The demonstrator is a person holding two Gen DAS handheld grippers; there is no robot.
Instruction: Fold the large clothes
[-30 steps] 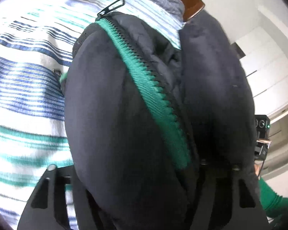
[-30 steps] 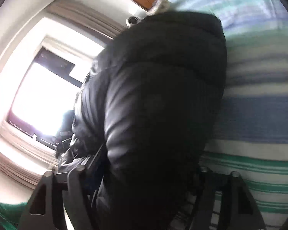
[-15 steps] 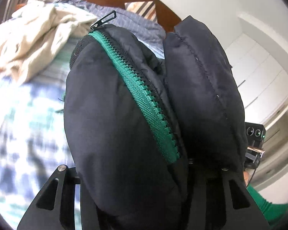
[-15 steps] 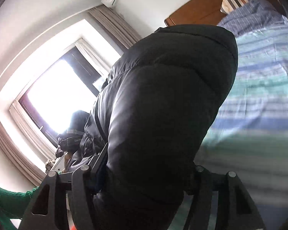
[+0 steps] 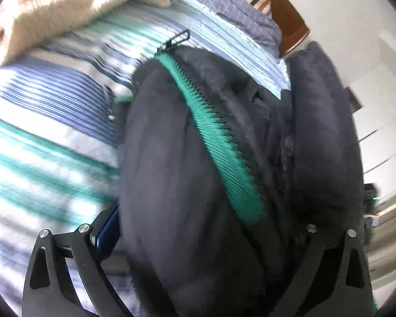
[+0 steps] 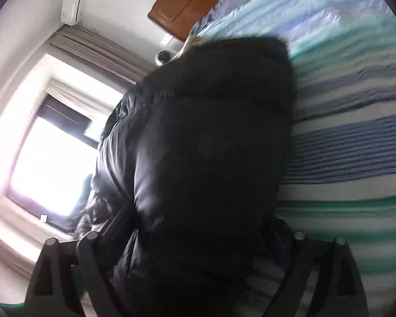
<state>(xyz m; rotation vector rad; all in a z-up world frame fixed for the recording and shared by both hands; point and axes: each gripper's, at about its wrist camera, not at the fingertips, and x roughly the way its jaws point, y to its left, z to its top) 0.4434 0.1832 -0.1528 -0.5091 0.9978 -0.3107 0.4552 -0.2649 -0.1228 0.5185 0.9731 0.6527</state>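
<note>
On a bed [image 5: 52, 121] covered with a blue, teal and white striped sheet, I work a bulky dark puffer jacket [image 5: 171, 185] with a gripper in each hand. My left gripper [image 5: 198, 240] has just been opening its jaws: they now stand wide, the jacket bulging between them, and on the left side a blue pad shows bare of the fabric, so I judge the grip released. The jacket's green zipper [image 5: 213, 142] runs up the bundle to a pull tab [image 5: 175, 40] at its far end, above the sheet. My right gripper [image 6: 192, 240] has likewise just been widening its jaws around the same jacket [image 6: 203, 145], whose glossy quilted mass fills the gap; whether the pads press on it there I cannot tell through the dark and the blur. A cream blanket [image 5: 74, 8] lies crumpled at the far edge of the bed, near a wooden headboard [image 5: 293, 26]. By my reading the jacket is gathered into a thick roll and is being let down onto the bed, so the fold looks well advanced. What remains is to settle and square the bundle, and to deal with any other garments.
</note>
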